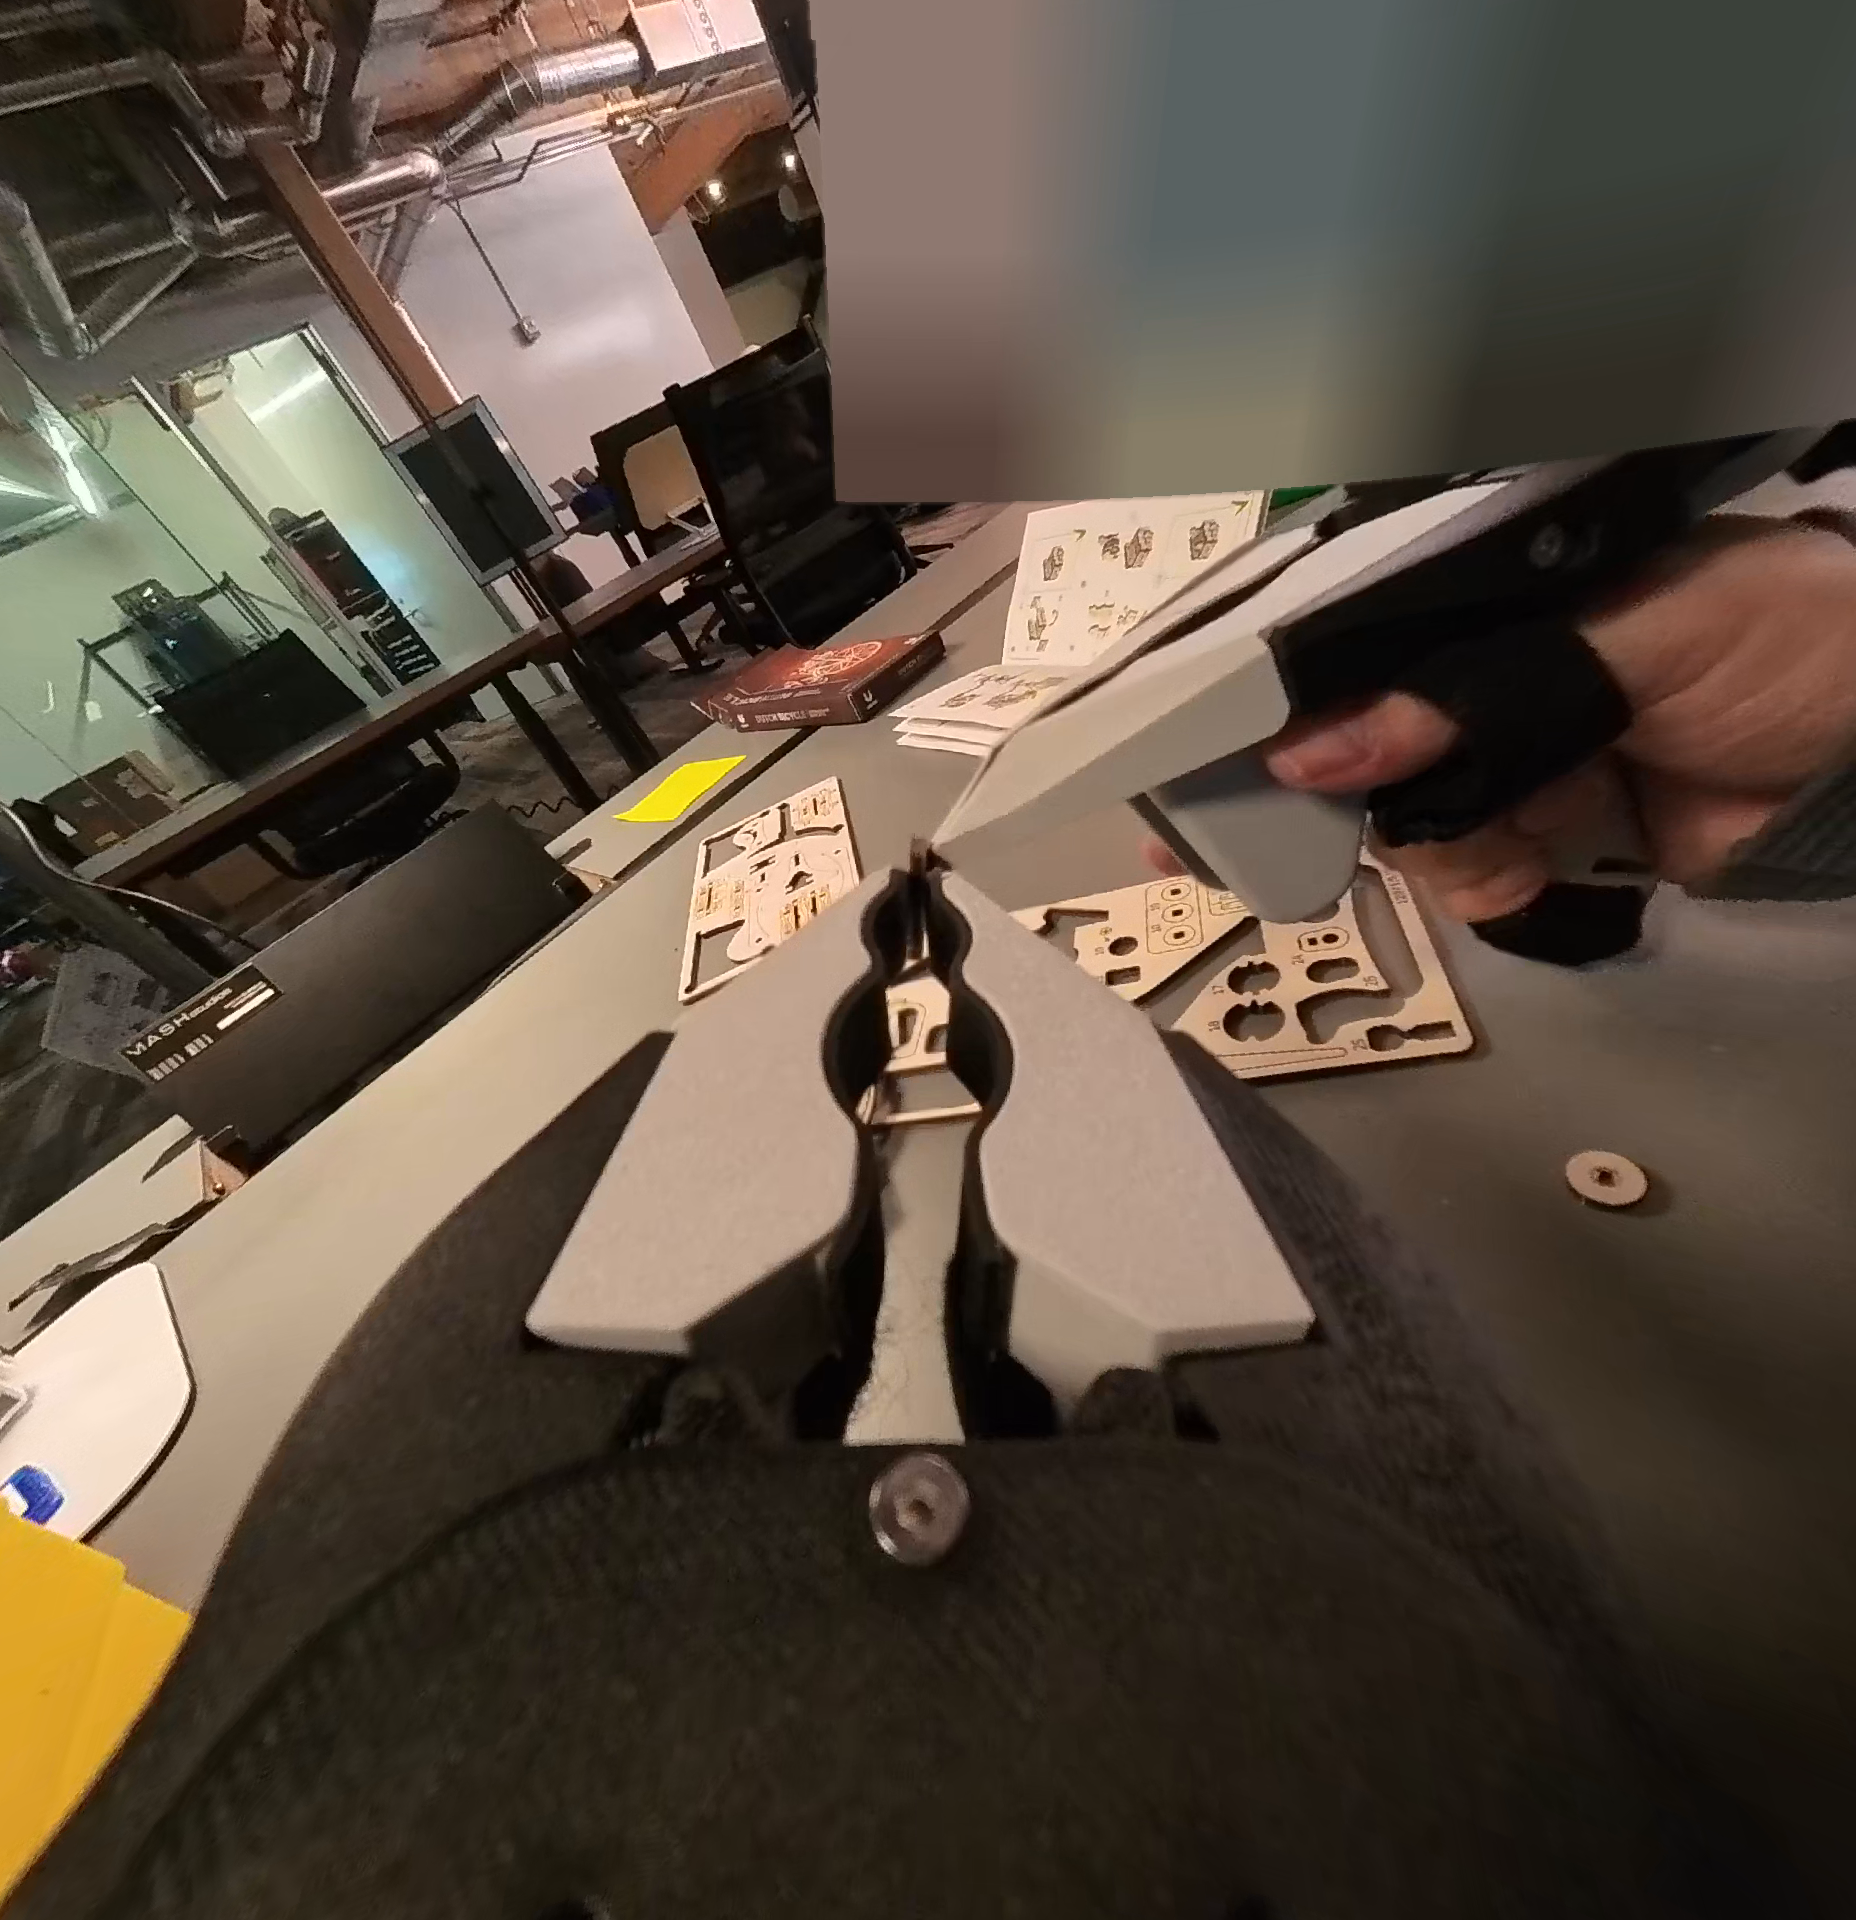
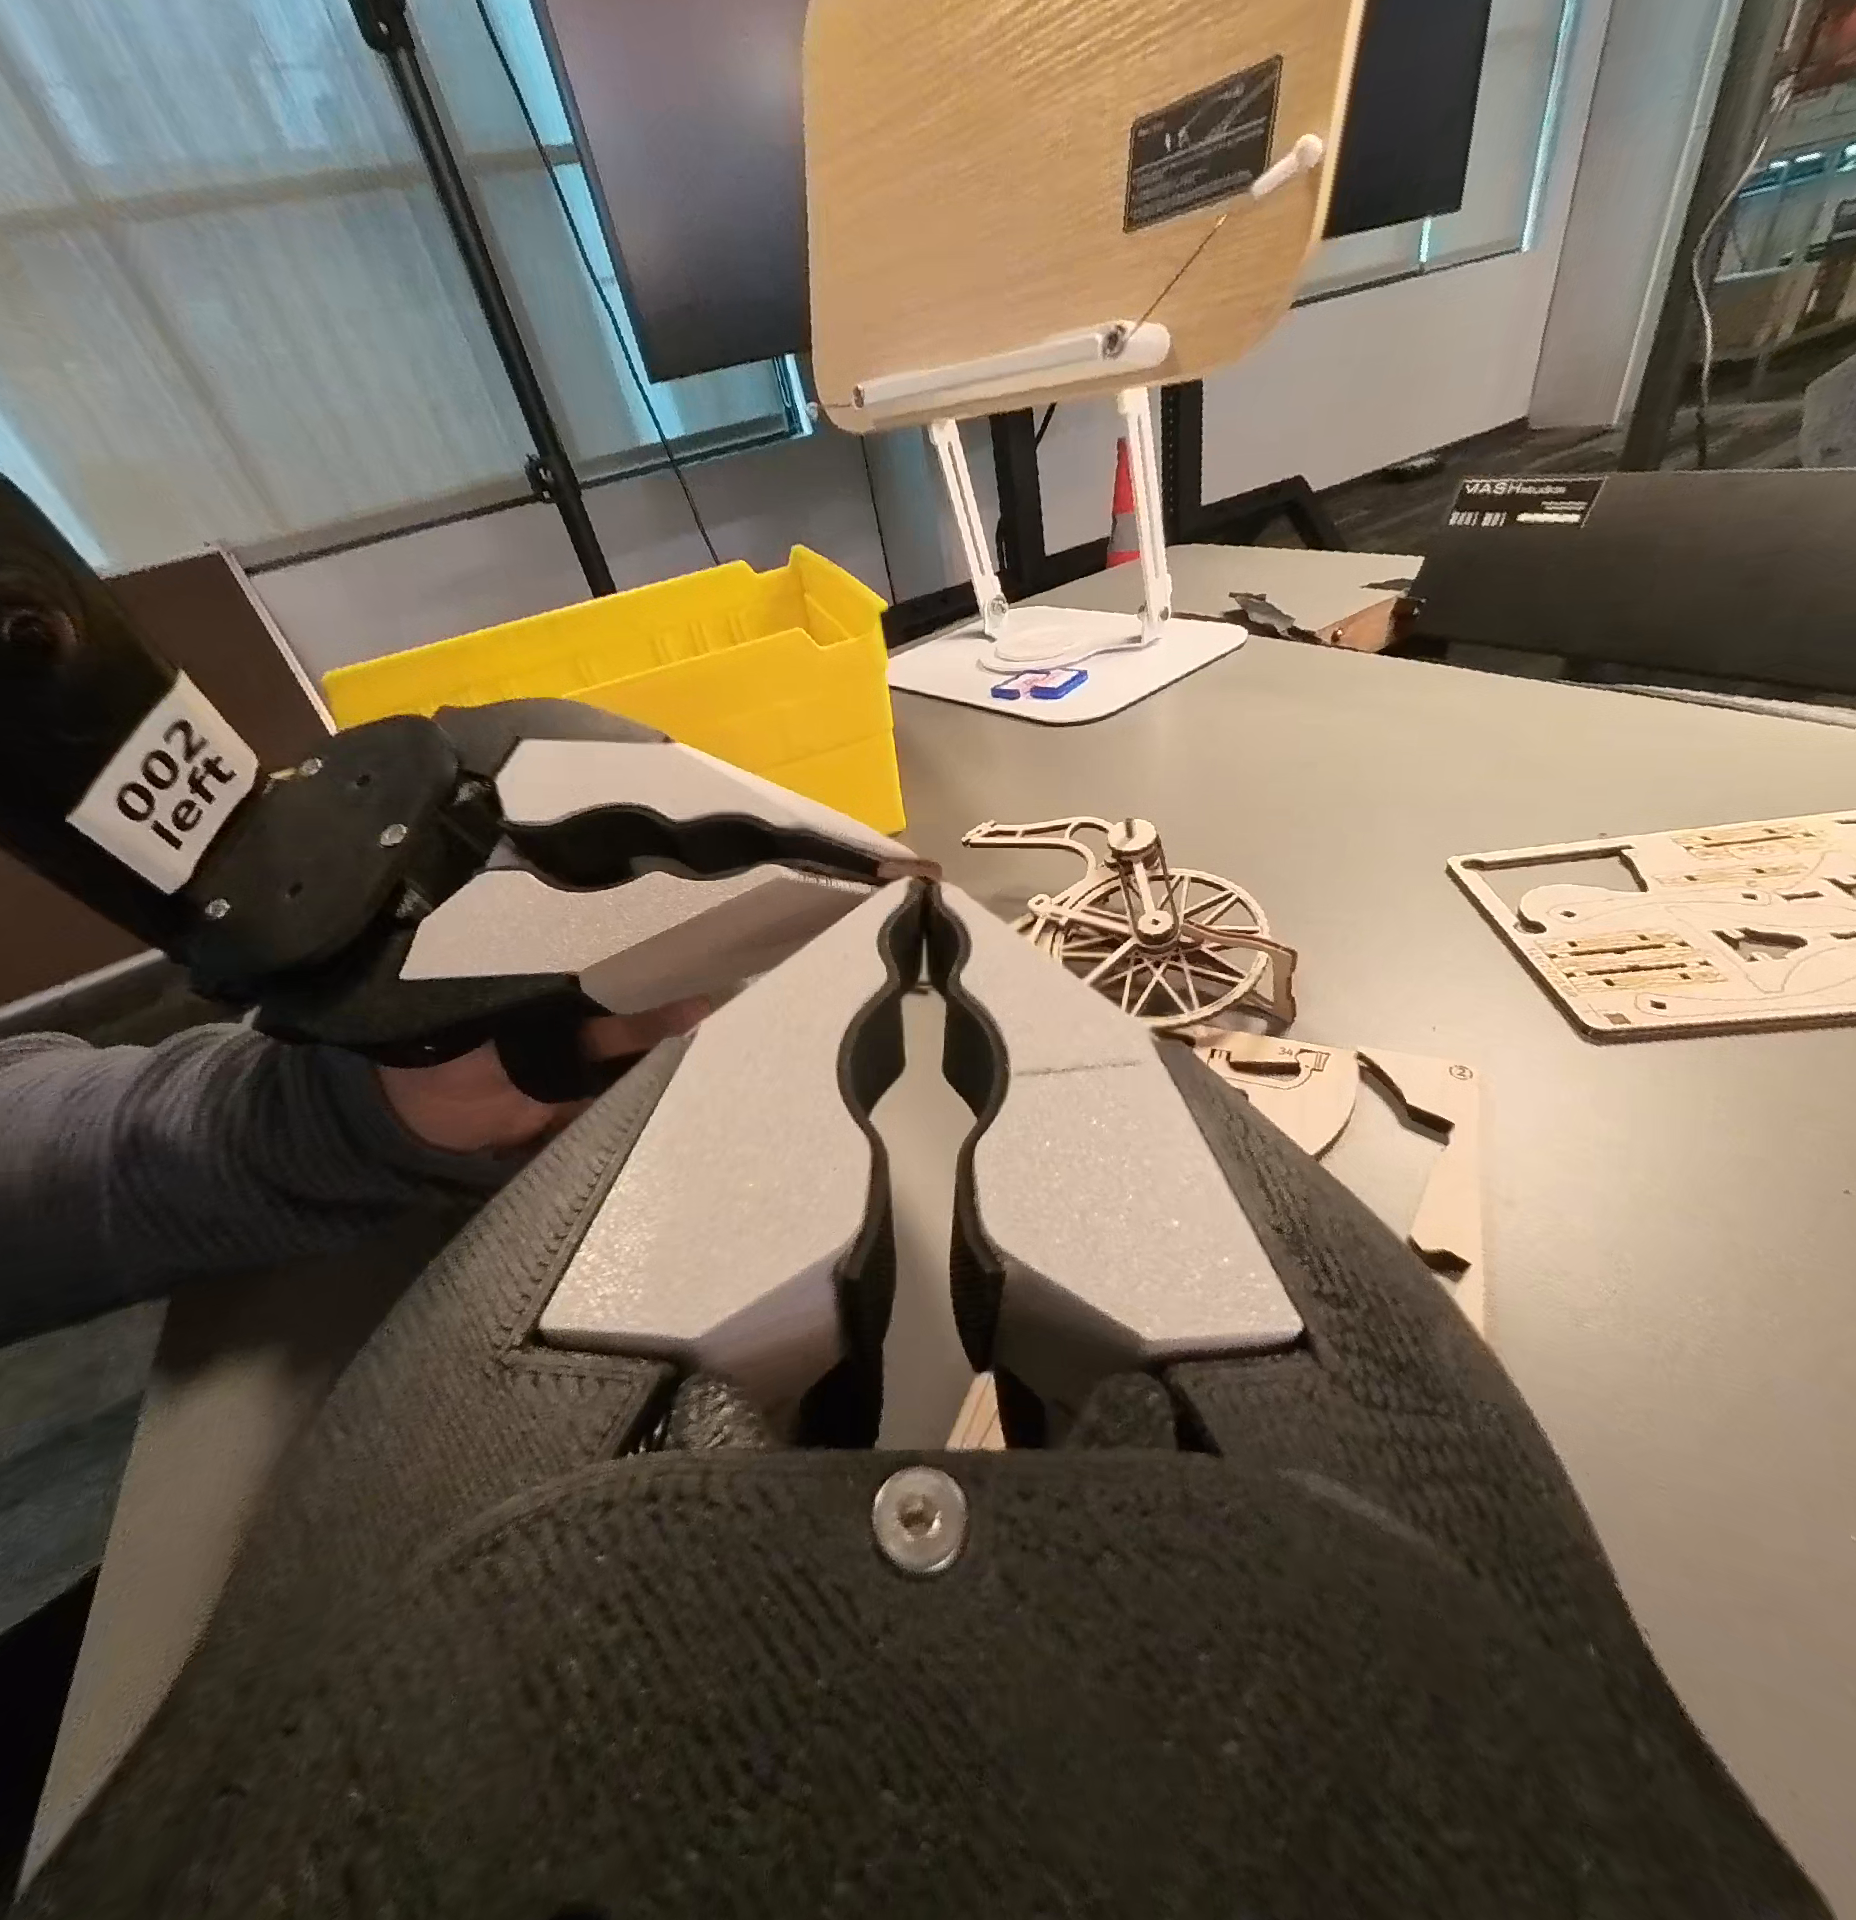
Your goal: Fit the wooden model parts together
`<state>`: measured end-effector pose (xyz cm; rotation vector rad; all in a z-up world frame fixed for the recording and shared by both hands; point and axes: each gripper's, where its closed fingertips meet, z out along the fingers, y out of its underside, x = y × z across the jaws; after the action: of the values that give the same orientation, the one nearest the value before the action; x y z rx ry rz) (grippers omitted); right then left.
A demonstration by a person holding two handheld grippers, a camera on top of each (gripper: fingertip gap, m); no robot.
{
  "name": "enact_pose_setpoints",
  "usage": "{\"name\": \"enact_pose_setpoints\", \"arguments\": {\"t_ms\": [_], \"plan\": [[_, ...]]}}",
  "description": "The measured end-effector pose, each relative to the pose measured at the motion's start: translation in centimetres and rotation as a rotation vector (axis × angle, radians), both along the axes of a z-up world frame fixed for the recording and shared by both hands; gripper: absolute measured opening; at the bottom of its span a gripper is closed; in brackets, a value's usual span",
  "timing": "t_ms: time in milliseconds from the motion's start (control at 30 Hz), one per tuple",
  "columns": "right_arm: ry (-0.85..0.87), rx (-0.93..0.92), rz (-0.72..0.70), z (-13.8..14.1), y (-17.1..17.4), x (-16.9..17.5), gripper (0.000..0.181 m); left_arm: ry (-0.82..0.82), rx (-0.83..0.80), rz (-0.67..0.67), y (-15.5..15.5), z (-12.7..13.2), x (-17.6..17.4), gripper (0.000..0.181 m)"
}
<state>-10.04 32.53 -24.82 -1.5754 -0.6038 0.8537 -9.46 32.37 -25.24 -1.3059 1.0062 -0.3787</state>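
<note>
My left gripper (image 1: pixel 916 883) is shut on a small thin wooden piece (image 1: pixel 916 860) that sticks out past its tips. It also shows in the right wrist view (image 2: pixel 925 865), held by the left gripper (image 2: pixel 898 868) coming in from the left. My right gripper (image 2: pixel 922 894) is shut, and its tips meet the end of that piece above the table. In the left wrist view the right gripper (image 1: pixel 945 847) comes in from the right, held by a hand. A partly built wooden bicycle model (image 2: pixel 1152 935) lies on the grey table (image 2: pixel 1423 779) just beyond.
Punched wooden part sheets (image 1: pixel 768 894) (image 1: pixel 1319 997) (image 2: pixel 1713 925) lie on the table, with a small wooden disc (image 1: pixel 1606 1179). Instruction sheets (image 1: pixel 1111 582) and a dark red box (image 1: pixel 830 681) lie farther back. A yellow bin (image 2: pixel 695 675) and a white stand (image 2: pixel 1069 644) are at the far side. Left and right tips are no more than a few centimetres apart.
</note>
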Motion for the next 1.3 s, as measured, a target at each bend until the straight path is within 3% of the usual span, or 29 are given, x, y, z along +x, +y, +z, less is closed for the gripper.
{"name": "enact_pose_setpoints", "arguments": {"t_ms": [233,900,1300], "plan": [[-0.048,-0.024,0.004,-0.8,0.0,0.0,0.000,-0.001,-0.009,0.031,0.4,0.0,-0.3,0.002],[0.124,-0.068,0.084,0.5,-0.5,-0.1,0.002,-0.012,0.039,-0.058,-0.7,0.5,0.1,0.001],[-0.004,-0.076,0.042,-0.9,-0.1,0.2,0.000,0.137,0.125,0.029,-0.2,-0.6,0.3,0.001]]}}
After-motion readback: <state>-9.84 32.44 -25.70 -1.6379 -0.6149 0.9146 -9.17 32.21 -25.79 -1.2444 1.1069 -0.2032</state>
